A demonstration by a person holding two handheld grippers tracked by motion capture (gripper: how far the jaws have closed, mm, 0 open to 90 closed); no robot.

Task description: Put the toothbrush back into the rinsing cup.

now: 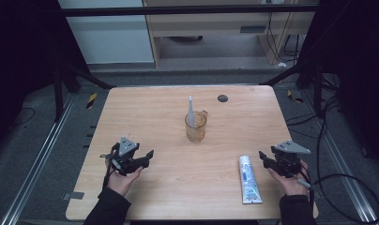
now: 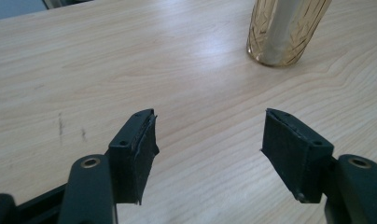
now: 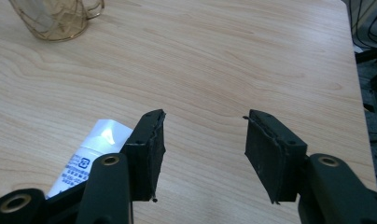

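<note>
Nearest the camera in the high view: two forearms in dark sleeves coming in from 6 o'clock, one gripper in each hand.

Left gripper at about 8 o'clock on the table, jaws apart, nothing between them. It points toward 2 o'clock at the cup. Its own view shows bare wood between the pads, with the cup base at the upper right.

Right gripper at about 4 o'clock, jaws apart, nothing gripped. It sits just to the right of the toothpaste tube and points toward 10 o'clock. In the right gripper view the tube's white end shows beside and partly behind one jaw, not between the two.

The tube lies flat, long axis close to 12–6, and the narrower end, probably the cap, points to 12. It sits on the right-hand side, so my guess is that the right gripper takes it. The jaws would have to shift over toward the tube first.

Farther out, near table centre: amber glass cup, upright, handle toward 1 o'clock. A toothbrush stands in it, long axis near vertical with a slight lean, head up. The cup keeps it standing, so the top is free for a grab.

Beyond that, a small dark round spot near the far edge at 12–1 o'clock.
</note>
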